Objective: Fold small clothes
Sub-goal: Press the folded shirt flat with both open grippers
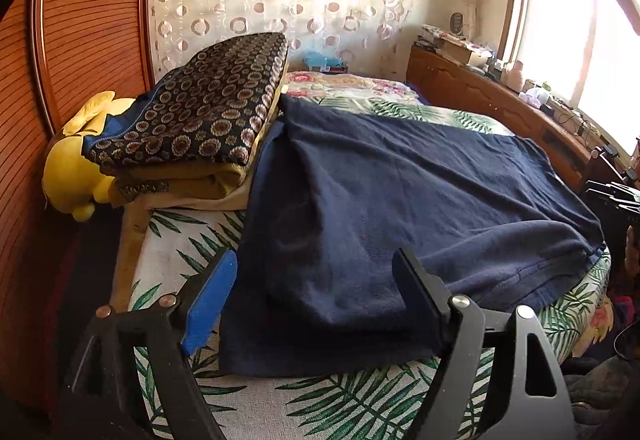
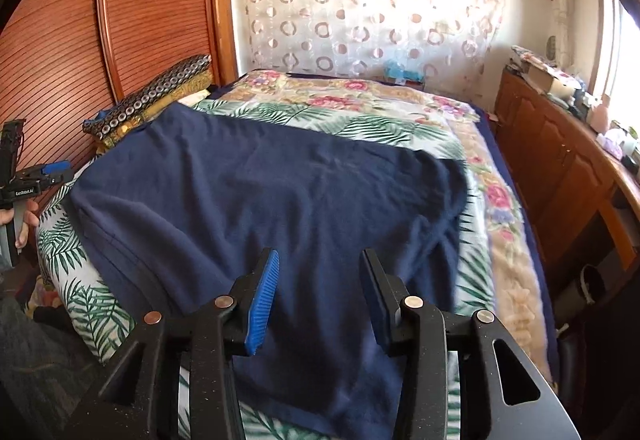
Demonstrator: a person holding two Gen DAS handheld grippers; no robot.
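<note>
Looking along the left tool (image 1: 316,304), its jaws gape wide and empty over the navy garment (image 1: 400,200) spread on the bed (image 1: 320,400). The right tool (image 2: 318,296) hangs part-open, empty, above the garment's near hem; pinching one layer squarely seems best.

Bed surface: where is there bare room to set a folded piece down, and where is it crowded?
Free: the floral quilt beyond the navy garment, toward the curtain, and the strip between the garment and the wooden cabinet. Crowded: the corner by the wardrobe, taken by stacked patterned cushions and a yellow plush toy.
</note>
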